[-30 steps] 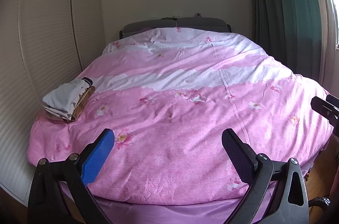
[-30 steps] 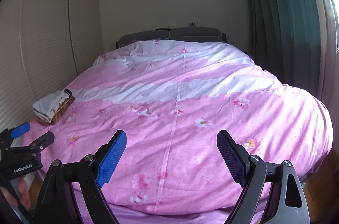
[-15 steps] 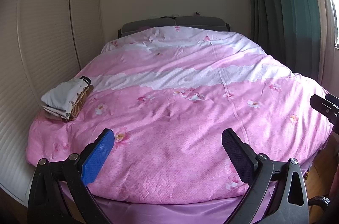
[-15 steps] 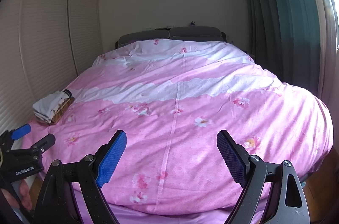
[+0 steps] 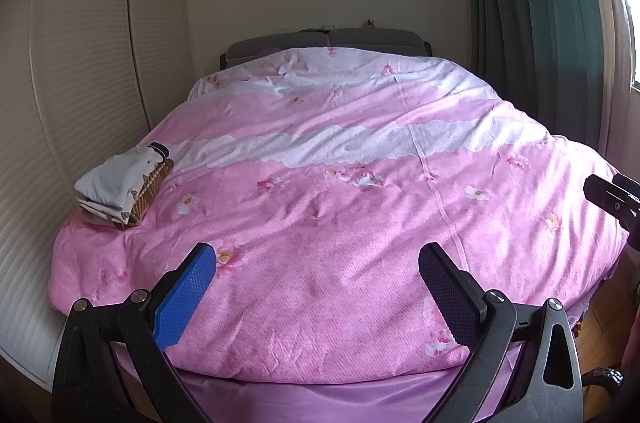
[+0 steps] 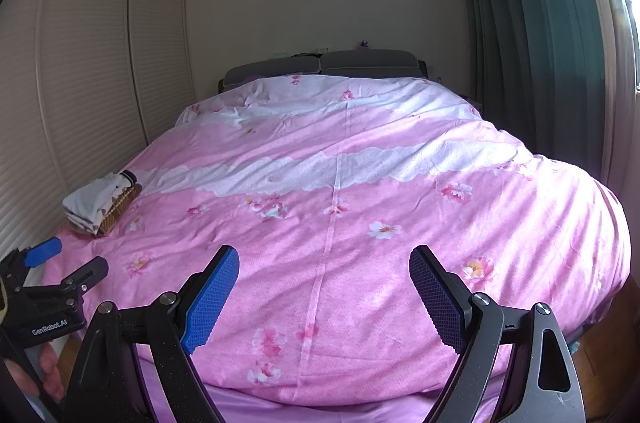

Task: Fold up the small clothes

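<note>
A small stack of folded clothes (image 5: 120, 189), light grey on top with a brown patterned piece beneath, lies on the left edge of the pink floral duvet (image 5: 340, 207). It also shows in the right wrist view (image 6: 100, 207). My left gripper (image 5: 318, 259) is open and empty above the foot of the bed. It also appears in the right wrist view (image 6: 64, 261) at the far left. My right gripper (image 6: 324, 263) is open and empty above the foot of the bed; part of it shows at the right edge of the left wrist view (image 5: 612, 195).
A white slatted wardrobe (image 5: 80, 83) runs along the left of the bed. Dark green curtains (image 5: 540, 43) hang on the right by a bright window. A grey headboard (image 6: 320, 65) stands at the far wall. Wooden floor (image 5: 600, 343) shows at the lower right.
Both views have tilted slightly up and back from the bed; the folded stack sits a little lower in frame. Both grippers stay open and empty.
</note>
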A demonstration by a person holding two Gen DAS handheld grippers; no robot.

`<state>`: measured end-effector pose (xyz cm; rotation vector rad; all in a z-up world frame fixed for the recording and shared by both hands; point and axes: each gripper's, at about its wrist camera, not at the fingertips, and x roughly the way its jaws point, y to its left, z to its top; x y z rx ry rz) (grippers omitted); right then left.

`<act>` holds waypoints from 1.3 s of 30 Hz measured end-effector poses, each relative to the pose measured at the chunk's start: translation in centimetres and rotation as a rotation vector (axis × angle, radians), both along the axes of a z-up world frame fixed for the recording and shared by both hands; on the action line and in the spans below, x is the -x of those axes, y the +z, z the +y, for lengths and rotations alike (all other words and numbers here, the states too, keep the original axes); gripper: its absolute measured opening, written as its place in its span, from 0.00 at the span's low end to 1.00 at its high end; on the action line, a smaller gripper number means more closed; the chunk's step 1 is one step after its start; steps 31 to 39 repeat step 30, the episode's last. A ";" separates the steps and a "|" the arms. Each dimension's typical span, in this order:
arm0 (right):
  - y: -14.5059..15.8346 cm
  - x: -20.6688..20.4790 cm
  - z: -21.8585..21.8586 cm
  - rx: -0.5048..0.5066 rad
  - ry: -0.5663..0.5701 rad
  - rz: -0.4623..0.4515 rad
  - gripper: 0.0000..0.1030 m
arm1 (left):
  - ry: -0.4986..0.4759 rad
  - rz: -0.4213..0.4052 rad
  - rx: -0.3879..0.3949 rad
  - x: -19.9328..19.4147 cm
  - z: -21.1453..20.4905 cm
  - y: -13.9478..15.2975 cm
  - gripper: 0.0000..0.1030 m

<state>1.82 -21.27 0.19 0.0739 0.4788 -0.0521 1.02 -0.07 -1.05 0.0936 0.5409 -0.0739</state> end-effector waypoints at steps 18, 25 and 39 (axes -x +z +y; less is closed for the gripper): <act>0.0 0.0 -0.1 -0.001 0.002 -0.001 0.85 | -0.021 0.020 0.025 -0.1 0.4 -0.3 1.00; 0.0 0.0 0.0 -0.001 0.000 0.000 0.85 | -0.035 0.029 0.034 -0.3 0.2 -0.4 1.00; 0.0 0.1 0.1 -0.002 -0.002 -0.001 0.85 | -0.044 0.020 0.017 -0.3 -0.1 -0.4 1.00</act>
